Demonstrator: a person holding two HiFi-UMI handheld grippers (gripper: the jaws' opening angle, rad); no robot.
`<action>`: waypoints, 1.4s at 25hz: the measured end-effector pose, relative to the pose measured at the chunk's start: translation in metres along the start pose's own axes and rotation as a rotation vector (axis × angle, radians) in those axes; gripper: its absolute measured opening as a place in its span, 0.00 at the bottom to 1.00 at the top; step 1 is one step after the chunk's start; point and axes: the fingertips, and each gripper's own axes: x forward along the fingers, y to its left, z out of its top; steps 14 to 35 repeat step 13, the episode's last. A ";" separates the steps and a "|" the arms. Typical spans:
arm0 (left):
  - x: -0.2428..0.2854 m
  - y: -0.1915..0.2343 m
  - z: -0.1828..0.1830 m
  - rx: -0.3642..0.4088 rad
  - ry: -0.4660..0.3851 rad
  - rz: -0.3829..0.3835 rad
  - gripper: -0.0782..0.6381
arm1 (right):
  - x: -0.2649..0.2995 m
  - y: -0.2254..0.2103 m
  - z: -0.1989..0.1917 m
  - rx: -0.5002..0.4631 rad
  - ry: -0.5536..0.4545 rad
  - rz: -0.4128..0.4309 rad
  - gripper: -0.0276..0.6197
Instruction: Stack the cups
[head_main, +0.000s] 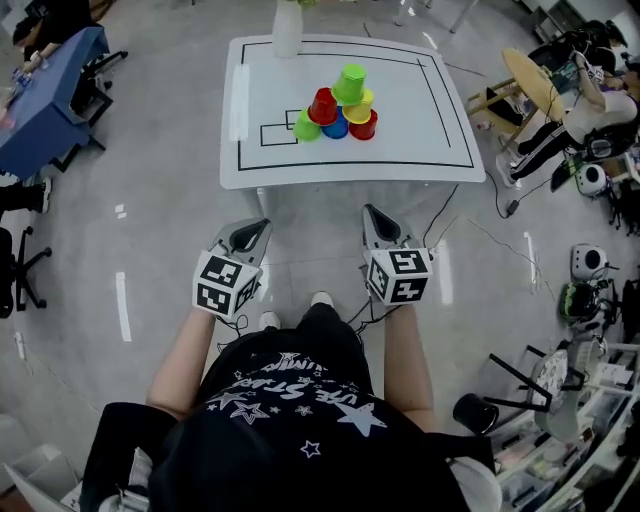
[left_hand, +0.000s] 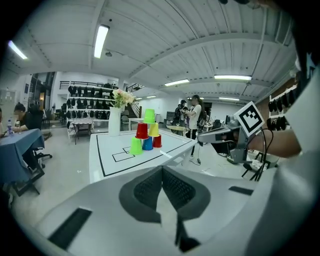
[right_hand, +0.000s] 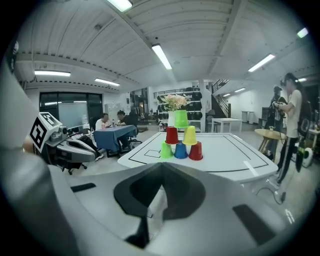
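Note:
Several plastic cups stand as a pyramid on the white table (head_main: 430, 110). A green cup (head_main: 307, 126), a blue cup (head_main: 336, 125) and a red cup (head_main: 364, 125) form the bottom row. A red cup (head_main: 323, 105) and a yellow cup (head_main: 359, 105) sit above them, and a green cup (head_main: 350, 84) tops the pile. The same pyramid (left_hand: 145, 132) (right_hand: 180, 137) shows far ahead in both gripper views. My left gripper (head_main: 254, 232) (left_hand: 161, 172) and right gripper (head_main: 376, 224) (right_hand: 161, 170) hover over the floor short of the table's near edge, both shut and empty.
A white vase (head_main: 287, 28) with flowers stands at the table's far edge. A blue table (head_main: 40, 100) with seated people is at the left, a round wooden table (head_main: 533, 80) and a person at the right. Cables (head_main: 445, 215) trail on the floor by the table.

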 end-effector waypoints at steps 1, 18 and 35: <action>-0.005 0.001 -0.003 0.002 -0.001 -0.008 0.13 | -0.004 0.005 -0.002 0.003 0.000 -0.009 0.05; -0.053 0.000 -0.017 0.012 -0.037 -0.061 0.13 | -0.038 0.055 -0.010 -0.016 0.005 -0.052 0.05; -0.053 0.000 -0.017 0.012 -0.037 -0.061 0.13 | -0.038 0.055 -0.010 -0.016 0.005 -0.052 0.05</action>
